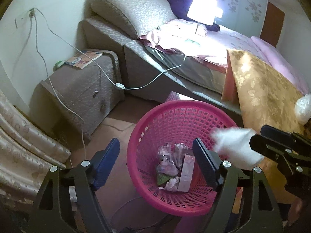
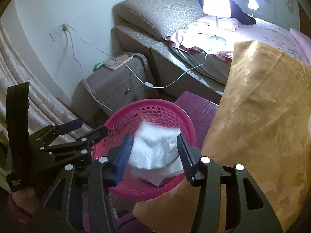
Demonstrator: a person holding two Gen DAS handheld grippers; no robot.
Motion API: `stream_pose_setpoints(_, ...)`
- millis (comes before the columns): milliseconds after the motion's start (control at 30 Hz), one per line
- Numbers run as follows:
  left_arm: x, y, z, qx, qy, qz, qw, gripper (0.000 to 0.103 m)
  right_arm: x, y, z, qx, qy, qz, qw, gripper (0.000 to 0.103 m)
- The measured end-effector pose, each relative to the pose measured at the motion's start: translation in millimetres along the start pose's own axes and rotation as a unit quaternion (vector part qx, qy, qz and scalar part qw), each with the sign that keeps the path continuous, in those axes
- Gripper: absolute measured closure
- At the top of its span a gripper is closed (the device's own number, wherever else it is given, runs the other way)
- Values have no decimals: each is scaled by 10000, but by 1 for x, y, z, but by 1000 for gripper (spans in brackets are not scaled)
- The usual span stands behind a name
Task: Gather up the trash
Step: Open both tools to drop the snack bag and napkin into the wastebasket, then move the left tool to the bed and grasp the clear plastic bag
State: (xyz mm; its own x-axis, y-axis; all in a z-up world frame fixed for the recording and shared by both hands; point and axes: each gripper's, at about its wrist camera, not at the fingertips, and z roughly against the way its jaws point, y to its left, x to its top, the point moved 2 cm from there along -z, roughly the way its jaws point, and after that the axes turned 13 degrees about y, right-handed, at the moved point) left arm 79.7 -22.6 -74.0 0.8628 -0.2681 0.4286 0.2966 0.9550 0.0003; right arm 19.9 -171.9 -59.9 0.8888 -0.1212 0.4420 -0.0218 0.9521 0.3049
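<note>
right tool spread | white tissue between fingers, over pink basket | left tool released

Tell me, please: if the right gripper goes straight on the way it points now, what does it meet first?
Probably the white tissue, which lies right between the right gripper's open fingers. Behind it comes the inside of the pink basket, over which the tissue hangs. Depth is hard to judge in this fisheye view.
</note>
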Motion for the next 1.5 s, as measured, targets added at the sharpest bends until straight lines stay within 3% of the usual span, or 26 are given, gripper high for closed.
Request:
stream_pose_setpoints(200, 2, 1, 3, -33, -64, 77, 9999, 29, -3, 4, 7, -62, -103, 82, 9999, 52)
stream_pose_setpoints(500, -1, -11, 14, -109, -291, -73, 9995, 25, -24, -7, 39, -557, -527, 58, 9970, 41)
stream_pose_setpoints(800, -7, -41, 25, -341, -422, -499, 9973, 24, -47, -45, 72, -1129, -781, -488, 9893, 37)
stream_pose_setpoints(1133, -10, -79, 29, -545, -417, -992, 9927, 24, -85, -107, 104, -1697, -955, -1389, 9710, 35)
stream_pose_setpoints(1500, -9, -145, 32, -719, -502, -1836, 9791, 24, -112, -136, 119, -1964, -1061, -1800, 9580, 35)
